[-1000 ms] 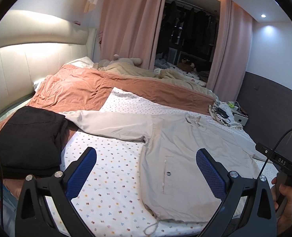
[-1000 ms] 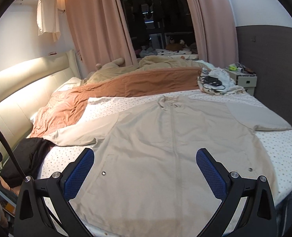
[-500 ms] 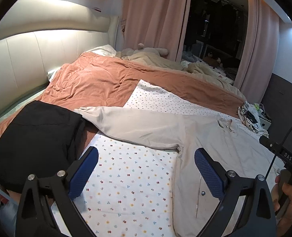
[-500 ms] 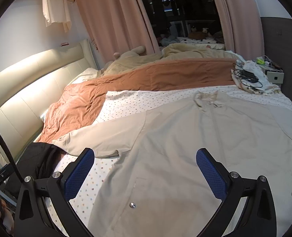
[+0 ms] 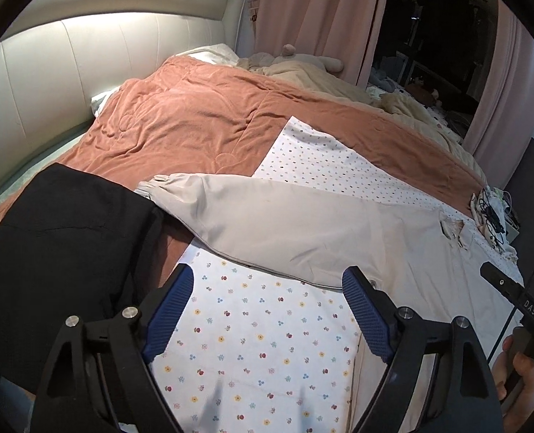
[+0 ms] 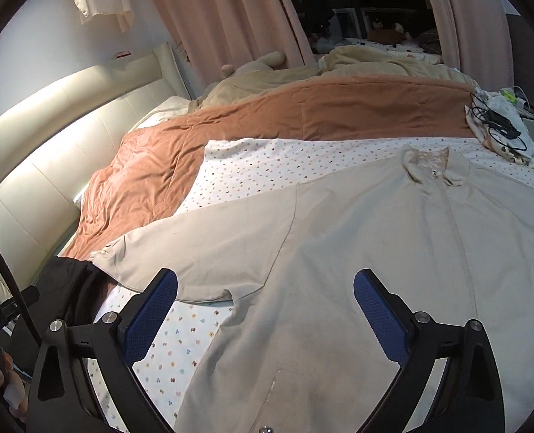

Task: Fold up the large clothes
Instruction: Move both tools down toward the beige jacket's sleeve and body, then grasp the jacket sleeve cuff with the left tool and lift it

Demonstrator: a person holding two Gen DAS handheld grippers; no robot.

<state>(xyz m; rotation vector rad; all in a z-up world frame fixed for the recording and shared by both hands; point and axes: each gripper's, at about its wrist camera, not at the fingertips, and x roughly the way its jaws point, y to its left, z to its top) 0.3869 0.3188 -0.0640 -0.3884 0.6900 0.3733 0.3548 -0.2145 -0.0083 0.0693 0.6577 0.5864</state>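
A large beige jacket (image 6: pixel 393 238) lies spread flat, front up, on the flower-print sheet (image 5: pixel 259 342). Its left sleeve (image 5: pixel 267 216) stretches out to the left, cuff (image 5: pixel 151 187) touching a black garment (image 5: pixel 61 245). My left gripper (image 5: pixel 267 310) is open and empty, low over the sheet just below the sleeve and armpit. My right gripper (image 6: pixel 265 306) is open and empty, over the jacket's left chest near the armpit (image 6: pixel 234 296). The jacket's right sleeve is out of view.
A rust-coloured blanket (image 5: pixel 202 119) covers the far side of the bed, with beige bedding (image 6: pixel 375 65) behind it. A padded headboard (image 5: pixel 68 68) stands at the left. A pile of cloth and cables (image 6: pixel 501 130) lies at the far right.
Both grippers have moved left and closer to the bed, towards the jacket's left sleeve and armpit. Both have stayed open. The jacket has not moved.
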